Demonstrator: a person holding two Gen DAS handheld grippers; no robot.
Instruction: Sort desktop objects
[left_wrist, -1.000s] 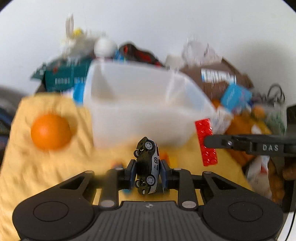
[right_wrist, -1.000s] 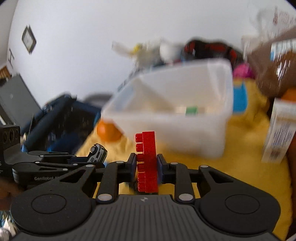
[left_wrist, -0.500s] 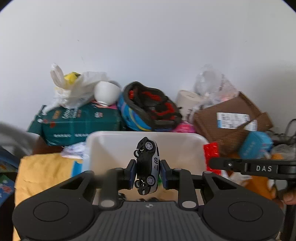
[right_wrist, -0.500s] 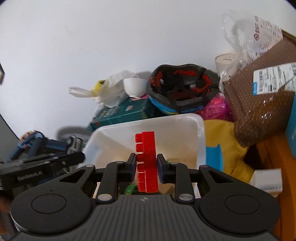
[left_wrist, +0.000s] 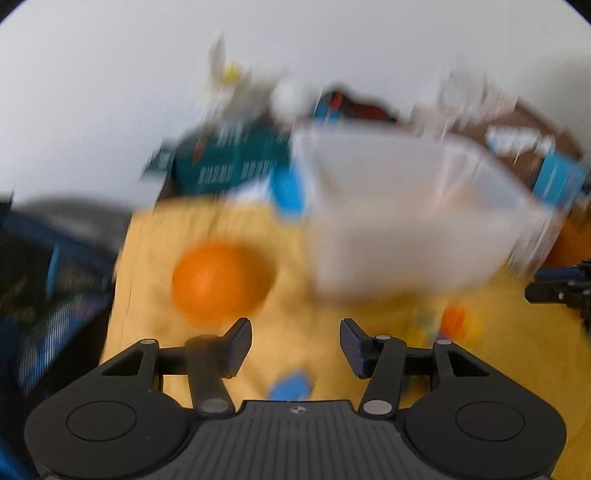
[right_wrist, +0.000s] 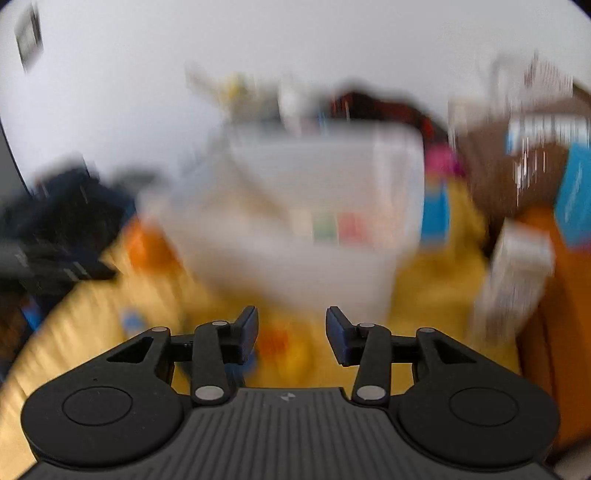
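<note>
Both views are smeared by motion, so no label or writing can be read anywhere. The yellow cloth (left_wrist: 155, 266) covers the worktop. The white plastic bin (left_wrist: 399, 214) stands on it, its long axis running away from the camera toward the clutter along the wall. An orange ball (left_wrist: 218, 280) lies on the cloth just left of the bin. In front of the bin, small orange and yellow toys (left_wrist: 458, 325) sit blurred; their direction cannot be told.

The left hand-held gripper (left_wrist: 295, 347) has its jaws spread apart and empty, whereas half a second ago it clamped a toy car. The right hand-held gripper (right_wrist: 291, 332) is likewise spread and empty, its red brick gone. Through the bin's wall, blurred green and red pieces (right_wrist: 336, 227) show inside. Both cameras now look down at the cloth before the bin rather than across its rim.
</note>
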